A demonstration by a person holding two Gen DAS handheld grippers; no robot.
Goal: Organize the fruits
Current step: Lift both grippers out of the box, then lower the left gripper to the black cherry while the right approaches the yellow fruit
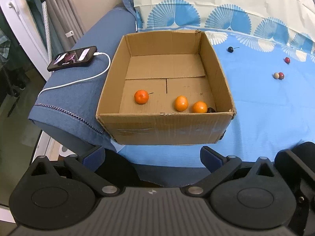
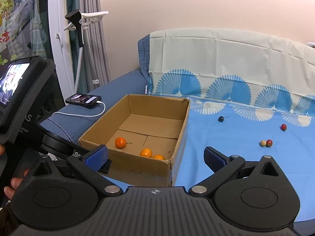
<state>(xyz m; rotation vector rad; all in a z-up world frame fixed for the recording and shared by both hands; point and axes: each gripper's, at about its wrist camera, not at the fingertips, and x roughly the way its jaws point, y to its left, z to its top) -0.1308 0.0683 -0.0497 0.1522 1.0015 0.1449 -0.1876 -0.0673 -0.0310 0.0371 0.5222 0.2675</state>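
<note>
Oranges (image 1: 180,103) in box (image 1: 167,125) (three) | ahead of both hand-held grippers (image 1: 151,157) (image 2: 155,157) | jaws apart, empty

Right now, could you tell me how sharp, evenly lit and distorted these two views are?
Left wrist view: sharp, soft even light, the brown cardboard box bulging from fisheye, dark corners. Right wrist view: equally sharp, the pale sofa cover curving, and the black phone's lit screen washed out by glare.
</note>
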